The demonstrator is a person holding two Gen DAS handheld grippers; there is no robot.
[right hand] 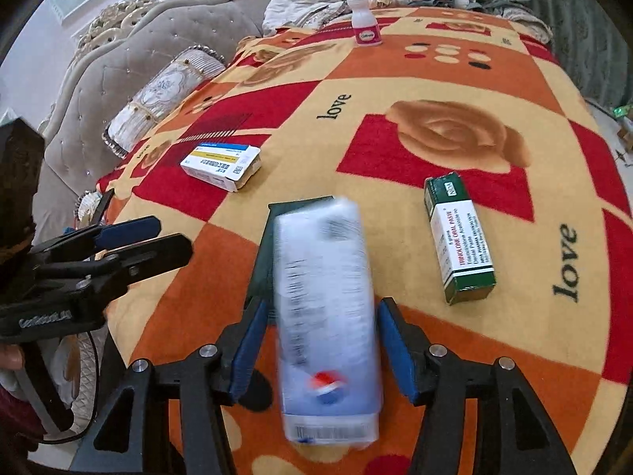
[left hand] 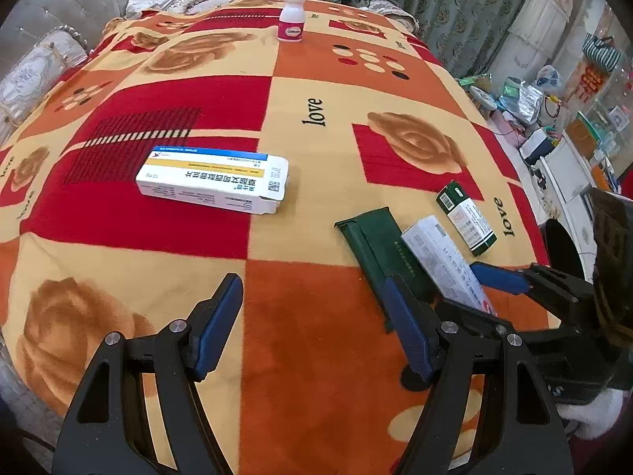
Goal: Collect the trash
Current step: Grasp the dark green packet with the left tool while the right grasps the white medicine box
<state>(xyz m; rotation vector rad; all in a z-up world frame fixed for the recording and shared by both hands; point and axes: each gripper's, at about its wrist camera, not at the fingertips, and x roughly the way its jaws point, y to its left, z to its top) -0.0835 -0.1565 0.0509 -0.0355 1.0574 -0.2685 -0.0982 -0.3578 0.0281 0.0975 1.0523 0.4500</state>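
Observation:
On the patterned blanket (left hand: 316, 79) lie a white medicine box (left hand: 213, 182) (right hand: 221, 166), a green-and-white paste box (left hand: 467, 217) (right hand: 459, 241) and a flat dark green box (left hand: 372, 237) (right hand: 283, 211). A white-and-blue package (right hand: 328, 316) (left hand: 439, 257) with a red-and-blue logo looks blurred. It lies partly over the dark green box, between the fingers of my right gripper (right hand: 322, 308) (left hand: 467, 289), whose pads stand slightly off its sides. My left gripper (left hand: 312, 297) (right hand: 174, 233) hovers open over an orange square, holding nothing.
A white bottle with a pink label (left hand: 292, 18) (right hand: 366, 23) stands at the far end of the bed. Cushions and a padded headboard (right hand: 130, 63) line the left. A black round container (left hand: 561, 245) sits past the bed's right edge, amid floor clutter.

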